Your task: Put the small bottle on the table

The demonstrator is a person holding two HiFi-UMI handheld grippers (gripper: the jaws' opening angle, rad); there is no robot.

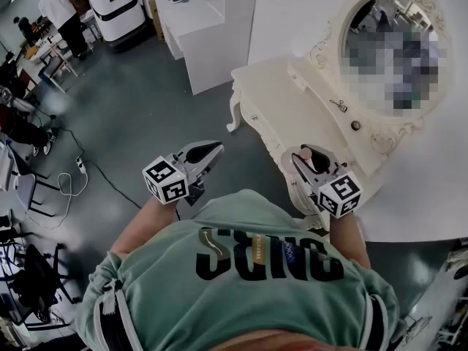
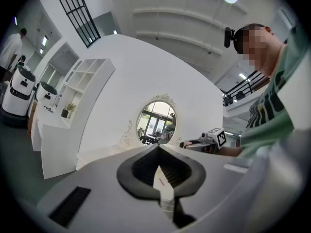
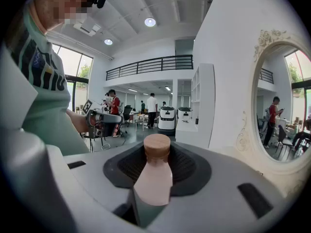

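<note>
A small pink bottle (image 3: 153, 181) with a tan cap (image 3: 157, 146) stands upright between the jaws of my right gripper (image 3: 156, 155), which is shut on its body. In the head view this gripper (image 1: 307, 159) hovers over the front edge of the white dressing table (image 1: 281, 101), with the bottle's cap (image 1: 306, 153) showing between the jaws. My left gripper (image 1: 210, 152) hangs over the floor to the left of the table. Its jaws (image 2: 156, 148) are shut with nothing in them.
An oval mirror (image 1: 395, 50) in an ornate white frame stands at the back of the table, with a small dark round thing (image 1: 355, 125) below it. White cabinets (image 1: 194, 28) stand behind. Cables (image 1: 73, 178), chairs and people (image 1: 62, 9) fill the left.
</note>
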